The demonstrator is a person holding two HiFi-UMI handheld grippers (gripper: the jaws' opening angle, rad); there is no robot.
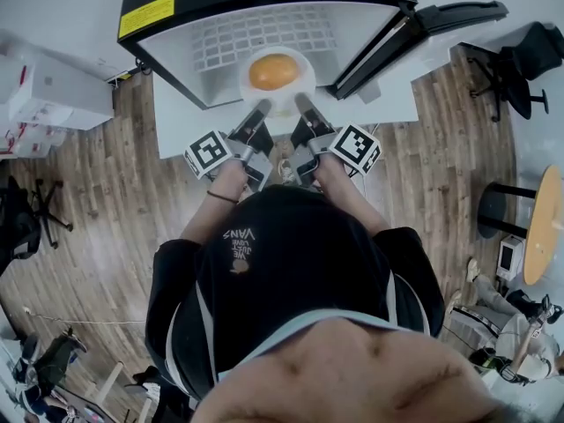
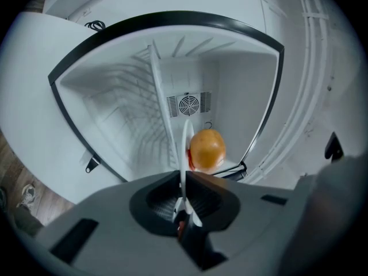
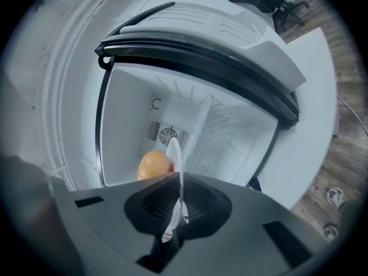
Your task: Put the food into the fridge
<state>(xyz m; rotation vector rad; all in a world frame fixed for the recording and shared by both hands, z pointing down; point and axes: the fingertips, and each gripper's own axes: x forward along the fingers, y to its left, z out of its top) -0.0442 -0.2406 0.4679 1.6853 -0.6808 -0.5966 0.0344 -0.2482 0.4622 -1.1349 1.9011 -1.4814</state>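
Far left in the head view: white boxes (image 1: 48, 95) and a black chair (image 1: 26, 214) on the wood floor (image 1: 106, 174). Next, toward the middle: a small fridge (image 1: 220, 51), black outside and white inside, with a yellow label (image 1: 146, 16) on top, standing open. Grips the left rim of a white plate (image 1: 307, 79) with the left tool (image 1: 262, 108), jaws pressed nearly together on the thin edge, seen edge-on in the left gripper view. Carries on that plate one round orange-yellow piece of food (image 1: 273, 70), sitting at the plate's middle. Holds plate and food at the fridge's open mouth, just over the front lip of the white inside; cannot tell whether the plate touches the fridge's inner floor. Shows, in both gripper views, a round fan grille (image 2: 188, 104) on the back wall beyond the food. Grips the plate's right rim with the right tool (image 1: 301, 106), jaws likewise closed down on the edge. Further right: the fridge door (image 1: 423, 29) swung wide, then a second chair (image 1: 520, 64) and a round wooden table (image 1: 545, 223) at the far right edge.
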